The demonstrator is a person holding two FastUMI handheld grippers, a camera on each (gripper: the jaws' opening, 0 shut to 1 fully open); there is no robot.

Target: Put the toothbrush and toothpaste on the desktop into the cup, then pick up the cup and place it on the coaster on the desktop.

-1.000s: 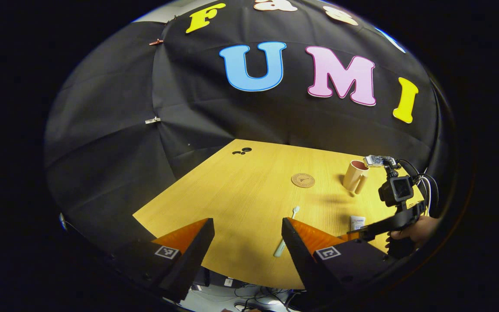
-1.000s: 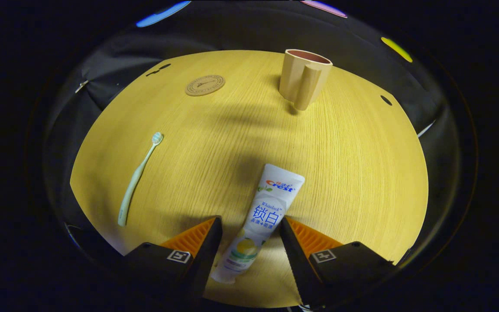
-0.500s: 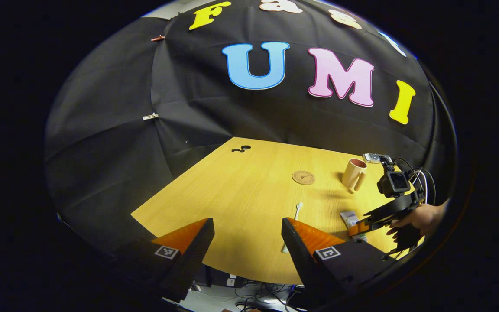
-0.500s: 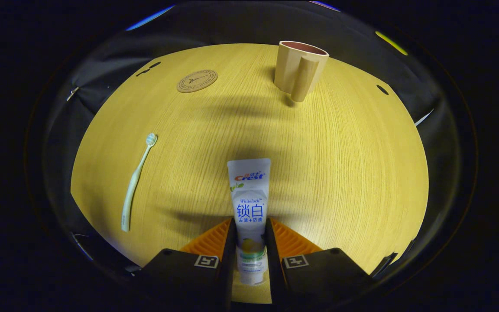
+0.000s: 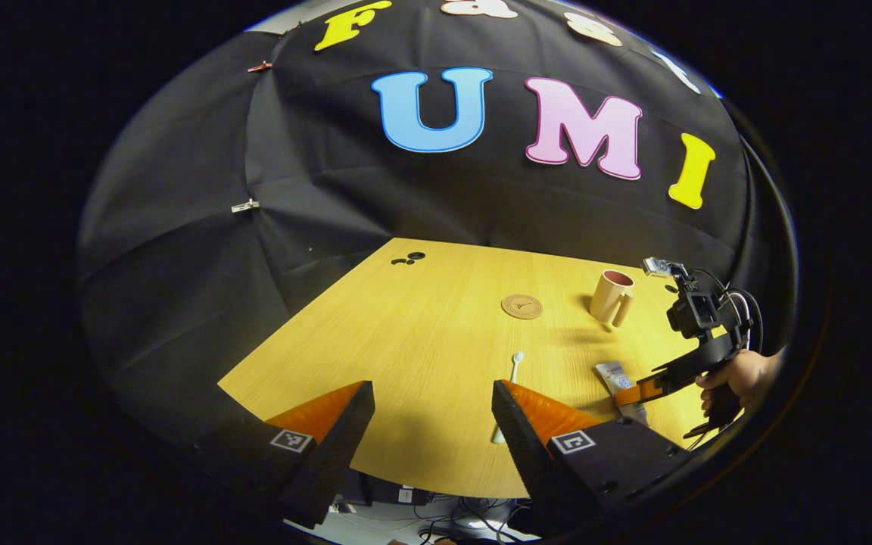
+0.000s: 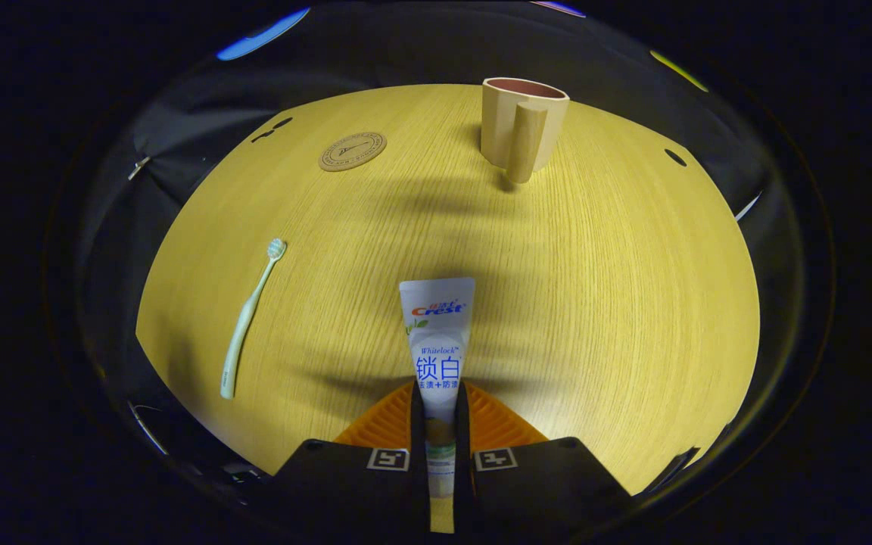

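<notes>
Right now the right gripper point(image 6: 440, 424) is clamped on the toothpaste point(image 6: 437, 356), both fingers squeezing the soft white tube near its lower end so that it narrows between them, while the flat crimped end fans out ahead over the desk point(image 6: 595, 303). From the left gripper view the same gripper point(image 5: 644, 390) appears at the far right, held by a hand point(image 5: 739, 375), with the toothpaste point(image 5: 614, 376) sloping down from it to the wood.

The desk is pale yellow wood with a fine straight grain. A slim, pale toothbrush point(image 6: 250, 318) lies flat on it, well to the left of the tube, bristle head pointing away. Further back stands the cup point(image 6: 521, 129), upright, beige and matte with a reddish inside and a thick rounded handle facing the camera. The coaster point(image 6: 353, 151) is a thin round disc, tan, with a stamped pattern, lying flat to the left of the cup and apart from it.

The left gripper point(image 5: 432, 420) hangs above the near edge of the desk with its fingers spread wide and nothing between them; the toothbrush point(image 5: 508, 390) lies just ahead of its right finger.
</notes>
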